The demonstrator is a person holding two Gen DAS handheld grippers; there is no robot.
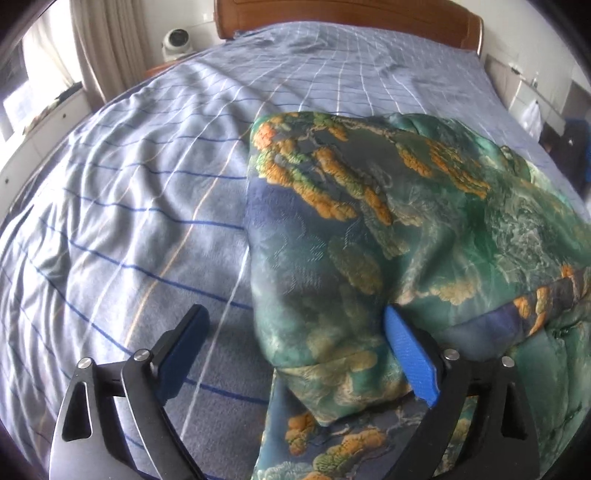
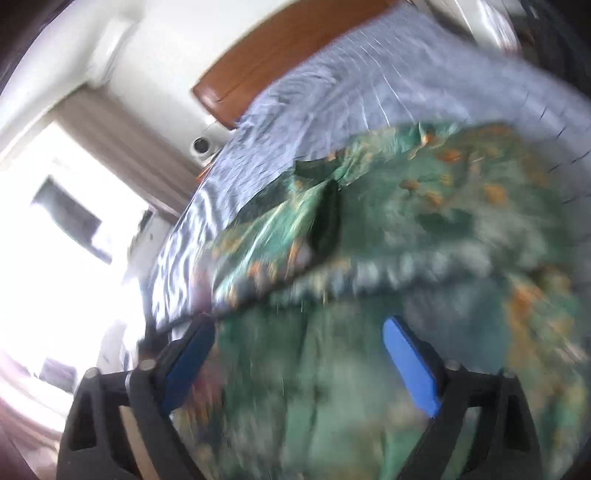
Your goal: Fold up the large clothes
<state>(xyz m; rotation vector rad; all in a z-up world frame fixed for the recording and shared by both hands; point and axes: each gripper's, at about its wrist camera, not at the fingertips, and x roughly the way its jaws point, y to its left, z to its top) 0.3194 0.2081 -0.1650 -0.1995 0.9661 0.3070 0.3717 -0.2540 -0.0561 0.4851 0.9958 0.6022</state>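
A large green and blue garment [image 1: 399,229] with an orange landscape print lies bunched on the right half of the bed. My left gripper [image 1: 295,339] is open, its blue pads wide apart, with a fold of the garment lying between them near the right pad [image 1: 410,362]. The right wrist view is blurred by motion. It shows the same garment [image 2: 424,229] filling the frame, with a dark opening [image 2: 327,225] in it. My right gripper [image 2: 299,354] is open just above the cloth, and nothing is pinched.
The bed has a blue-grey checked sheet [image 1: 155,192] with bare room on its left half. A wooden headboard [image 1: 347,14] stands at the far end. A white round device [image 1: 177,42] sits on a bedside stand, by curtains and a bright window [image 2: 55,240].
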